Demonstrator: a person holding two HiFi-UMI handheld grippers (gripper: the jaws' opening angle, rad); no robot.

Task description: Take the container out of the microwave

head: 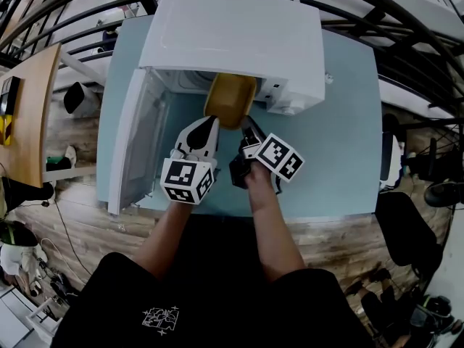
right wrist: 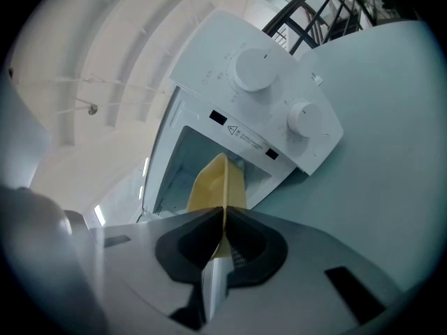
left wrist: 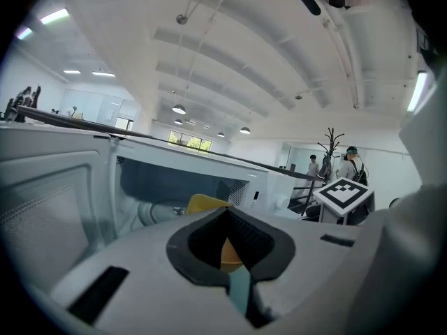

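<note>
Right gripper [right wrist: 225,211]: jaws pinched tight on the thin wall of the yellow container [right wrist: 216,183].
Left gripper [left wrist: 227,211]: jaws closed to a thin slit, through which a little yellow and teal shows; its tip sits just beside the container's left side.
Container [head: 232,98]: at the mouth of the microwave [head: 232,35], partly out of the cavity, its rear part under the oven's top.
Door [head: 134,151]: swung wide open to the left.
Knobs [right wrist: 255,68]: two round dials on the white control panel, right of the opening.
Table [head: 341,151]: teal top carrying the microwave.
Person: both bare forearms reach forward from a black shirt.
</note>
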